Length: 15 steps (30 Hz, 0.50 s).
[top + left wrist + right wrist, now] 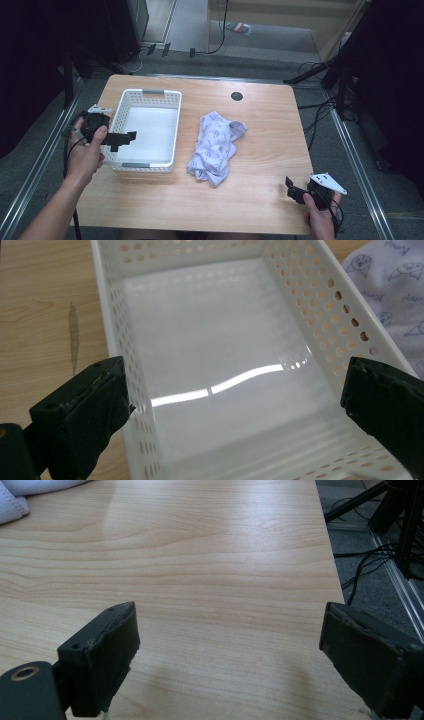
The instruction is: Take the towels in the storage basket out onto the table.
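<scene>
**Both grippers wide open, nothing held**

Now, your left gripper [131, 136] sits over the left wall of the white perforated basket [167, 95], near its front end, with its jaws reaching in across the rim. In the left gripper view the gripper [235, 400] has its jaws spread wide and carries nothing: one jaw hangs outside the basket's wall above the wood, the other over the opposite wall. Between them you see the basket's glossy floor [210, 340], bare and catching a streak of light. Your left hand [86, 150] wraps the gripper's body, and the grey three-cornered plate [98, 108] sits on top of it.

Your right gripper [289, 184] is at the table's front right corner, well apart from the basket. In the right gripper view the gripper [227, 645] is likewise wide open and empty, with plain wood grain between the jaws. Your right hand [320, 215] holds it from below the table edge.

Further out, a pale lilac printed cloth [216, 147] lies crumpled on the wooden table [270, 125], just right of the basket and not touching either gripper. Its edge shows at the upper left of the right gripper view [20, 495], and its small drawn figures at the upper right of the left gripper view [390, 280]. A dark round grommet [236, 96] sits near the table's far edge.
</scene>
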Available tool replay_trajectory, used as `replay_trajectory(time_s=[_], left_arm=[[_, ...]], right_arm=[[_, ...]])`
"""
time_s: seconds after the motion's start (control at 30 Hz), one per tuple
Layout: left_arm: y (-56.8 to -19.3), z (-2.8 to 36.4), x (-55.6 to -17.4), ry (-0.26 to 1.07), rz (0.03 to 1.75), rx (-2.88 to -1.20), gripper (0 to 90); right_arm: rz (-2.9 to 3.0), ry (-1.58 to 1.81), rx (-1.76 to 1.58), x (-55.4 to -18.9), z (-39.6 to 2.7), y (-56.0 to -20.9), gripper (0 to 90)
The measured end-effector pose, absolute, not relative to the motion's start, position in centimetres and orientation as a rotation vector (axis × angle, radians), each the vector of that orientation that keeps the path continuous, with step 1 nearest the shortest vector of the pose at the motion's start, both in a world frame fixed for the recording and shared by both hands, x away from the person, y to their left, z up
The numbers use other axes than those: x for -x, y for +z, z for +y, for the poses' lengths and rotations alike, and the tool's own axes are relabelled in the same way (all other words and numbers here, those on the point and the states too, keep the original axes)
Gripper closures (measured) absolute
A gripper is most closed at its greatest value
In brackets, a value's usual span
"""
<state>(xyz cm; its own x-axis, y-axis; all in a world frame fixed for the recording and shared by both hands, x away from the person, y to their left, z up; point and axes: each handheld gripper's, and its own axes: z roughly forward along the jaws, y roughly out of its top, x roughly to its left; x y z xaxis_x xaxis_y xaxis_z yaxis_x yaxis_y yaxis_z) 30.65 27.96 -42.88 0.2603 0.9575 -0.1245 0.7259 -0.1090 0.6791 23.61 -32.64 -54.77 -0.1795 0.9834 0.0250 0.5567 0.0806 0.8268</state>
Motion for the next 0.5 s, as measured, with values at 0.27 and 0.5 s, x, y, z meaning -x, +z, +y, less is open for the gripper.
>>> replay_trajectory(time_s=[0.27, 0.5], left_arm=[[-43.8, 30.1, -28.0, 0.524, 1.471, -1.792, 0.0], [-45.0, 31.8, -25.8, 0.585, 1.442, -1.717, 0.0]], right_arm=[[1.790, 0.968, -1.524, -23.6, -32.6, -54.8, 9.9], [1.784, 0.967, -1.521, -23.5, -32.6, -54.8, 10.3]])
